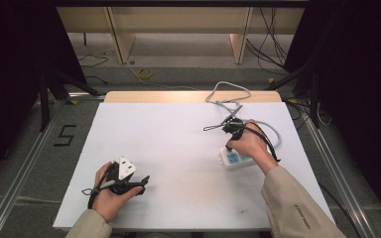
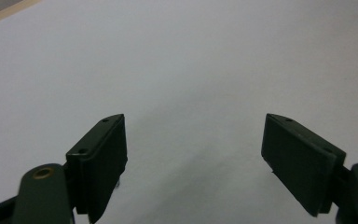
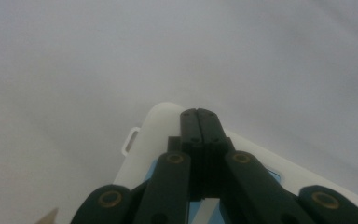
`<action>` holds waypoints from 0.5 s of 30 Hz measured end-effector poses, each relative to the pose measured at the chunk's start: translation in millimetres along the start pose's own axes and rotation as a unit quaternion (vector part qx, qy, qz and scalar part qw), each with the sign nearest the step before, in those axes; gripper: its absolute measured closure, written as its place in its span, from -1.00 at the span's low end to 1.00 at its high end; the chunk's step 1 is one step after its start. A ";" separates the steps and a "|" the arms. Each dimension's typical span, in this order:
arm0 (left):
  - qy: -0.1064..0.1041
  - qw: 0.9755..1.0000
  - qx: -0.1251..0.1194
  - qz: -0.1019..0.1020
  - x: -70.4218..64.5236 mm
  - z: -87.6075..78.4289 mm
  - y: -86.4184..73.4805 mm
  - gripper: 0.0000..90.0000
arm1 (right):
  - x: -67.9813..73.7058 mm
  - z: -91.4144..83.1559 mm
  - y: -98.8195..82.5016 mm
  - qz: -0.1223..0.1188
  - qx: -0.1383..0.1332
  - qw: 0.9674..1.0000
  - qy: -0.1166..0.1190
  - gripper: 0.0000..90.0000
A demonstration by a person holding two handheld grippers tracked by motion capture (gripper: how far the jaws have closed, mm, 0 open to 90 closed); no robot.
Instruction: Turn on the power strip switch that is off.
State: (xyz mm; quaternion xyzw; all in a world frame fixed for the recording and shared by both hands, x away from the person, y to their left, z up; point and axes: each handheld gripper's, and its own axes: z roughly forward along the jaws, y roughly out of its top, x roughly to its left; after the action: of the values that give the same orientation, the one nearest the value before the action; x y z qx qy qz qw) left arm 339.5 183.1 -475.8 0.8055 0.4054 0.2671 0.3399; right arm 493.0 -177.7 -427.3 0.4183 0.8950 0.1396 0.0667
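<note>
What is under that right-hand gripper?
A white power strip with blue sockets lies under the shut right gripper, on the white table. The jaws cover whatever they press.

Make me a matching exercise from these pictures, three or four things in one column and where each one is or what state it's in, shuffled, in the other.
Things:
1. left gripper
2. right gripper
3. white power strip with blue sockets
4. grey cable

Places or states:
A. looped at the far edge of the white table
B. jaws pressed together, tips over the strip's end
C. jaws wide apart, nothing between them
D. flat on the table under the person's right hand

Pairs: 1-C, 2-B, 3-D, 4-A
</note>
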 end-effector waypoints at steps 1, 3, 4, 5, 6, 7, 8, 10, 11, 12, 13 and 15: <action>0.000 1.000 0.000 0.000 0.0 0.1 0.0 -0.51 | 0.1 0.1 0.0 0.000 0.000 1.000 -0.001 1.00; 0.000 1.000 0.000 0.000 -0.1 0.1 0.0 -0.51 | 0.2 0.5 -0.1 0.001 0.000 1.000 -0.001 1.00; 0.000 1.000 0.000 0.000 -0.2 0.1 0.0 -0.51 | 0.1 0.6 -0.1 0.002 0.000 1.000 -0.001 1.00; 0.000 1.000 0.000 0.000 -0.2 0.1 0.0 -0.51 | 0.0 0.6 -0.2 0.003 0.000 1.000 0.000 1.00; 0.000 1.000 0.000 0.000 -0.3 0.1 0.1 -0.51 | 0.0 0.7 -0.3 0.003 0.000 1.000 0.000 1.00; 0.001 1.000 0.000 0.000 -0.4 0.2 0.1 -0.51 | -0.2 0.8 -0.4 0.003 0.000 1.000 0.001 1.00; 0.001 1.000 0.000 0.000 -0.6 0.2 0.1 -0.51 | -0.3 0.8 -0.5 0.004 0.000 1.000 0.002 1.00; 0.000 1.000 -0.001 0.000 -0.8 0.2 0.2 -0.51 | -0.1 0.9 -0.6 0.004 -0.001 1.000 0.000 1.00; 0.000 1.000 -0.001 -0.001 -0.9 0.2 0.2 -0.51 | -0.2 1.0 -0.6 0.005 0.000 1.000 0.001 1.00; 0.000 1.000 -0.001 -0.001 -1.0 0.2 0.2 -0.51 | -0.4 1.2 -0.6 0.005 0.000 1.000 0.002 1.00; 0.000 1.000 -0.001 -0.001 -0.9 0.2 0.2 -0.51 | -0.6 1.2 -0.6 0.006 0.000 1.000 0.002 1.00; 0.000 1.000 -0.001 0.000 -0.8 0.2 0.1 -0.51 | -0.9 1.2 -0.5 0.007 0.002 1.000 0.004 1.00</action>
State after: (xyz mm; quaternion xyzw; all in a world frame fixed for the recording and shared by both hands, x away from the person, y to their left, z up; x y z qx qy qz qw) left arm 339.3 182.4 -476.0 0.8050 0.4056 0.2675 0.3404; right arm 493.4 -178.5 -428.6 0.4245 0.8924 0.1405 0.0612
